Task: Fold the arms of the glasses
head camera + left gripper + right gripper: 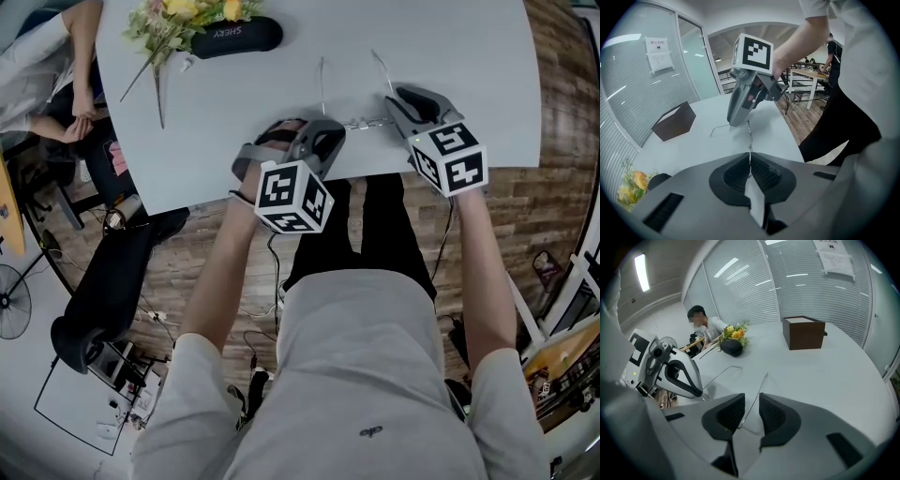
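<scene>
The glasses (pixel 366 123) are laid by the tabletop's (pixel 450 56) near edge, arms unfolded. The left gripper (pixel 749 161) is clamped on their frame. The right gripper (pixel 751 411) is held apart around one arm.

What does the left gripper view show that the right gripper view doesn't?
Only the left gripper view shows the left tongs from behind, shut on the thin wire frame of the glasses. Only the right gripper view shows the right tongs from behind, standing apart with one glasses arm between them, and a seated person at the table's far side. Both show the white table, the brown box and the flowers.
</scene>
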`<state>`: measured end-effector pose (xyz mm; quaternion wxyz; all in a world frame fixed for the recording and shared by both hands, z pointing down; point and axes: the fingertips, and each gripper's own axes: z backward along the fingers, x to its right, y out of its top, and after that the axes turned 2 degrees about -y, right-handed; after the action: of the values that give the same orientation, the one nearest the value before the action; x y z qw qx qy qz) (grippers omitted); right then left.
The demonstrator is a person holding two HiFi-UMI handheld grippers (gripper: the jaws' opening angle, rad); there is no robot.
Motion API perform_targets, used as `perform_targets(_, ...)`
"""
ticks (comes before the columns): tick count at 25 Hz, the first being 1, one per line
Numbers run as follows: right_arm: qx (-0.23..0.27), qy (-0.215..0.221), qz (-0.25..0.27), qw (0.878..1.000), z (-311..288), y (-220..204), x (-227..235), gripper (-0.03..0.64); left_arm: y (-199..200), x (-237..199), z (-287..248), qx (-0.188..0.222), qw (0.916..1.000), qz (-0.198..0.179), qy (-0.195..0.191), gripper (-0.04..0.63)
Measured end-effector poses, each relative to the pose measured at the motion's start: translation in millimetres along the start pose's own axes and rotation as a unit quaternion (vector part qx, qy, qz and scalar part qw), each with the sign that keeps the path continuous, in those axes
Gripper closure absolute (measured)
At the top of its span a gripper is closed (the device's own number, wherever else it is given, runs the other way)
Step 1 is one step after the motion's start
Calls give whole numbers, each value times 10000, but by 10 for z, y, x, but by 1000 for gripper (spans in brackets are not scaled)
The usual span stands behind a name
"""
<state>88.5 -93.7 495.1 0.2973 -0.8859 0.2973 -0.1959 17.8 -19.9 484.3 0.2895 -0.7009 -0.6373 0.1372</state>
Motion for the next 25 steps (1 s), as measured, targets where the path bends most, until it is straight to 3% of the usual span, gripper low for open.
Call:
perform_targets(16,-211,-9,150,9997,-65,-60,-19,565,37,137,38,82,9985,-530,-74,574)
perform_targets(25,-306,226,367,9986,-82,-79,-166,586,32,150,52,131,9981,-597,-73,574)
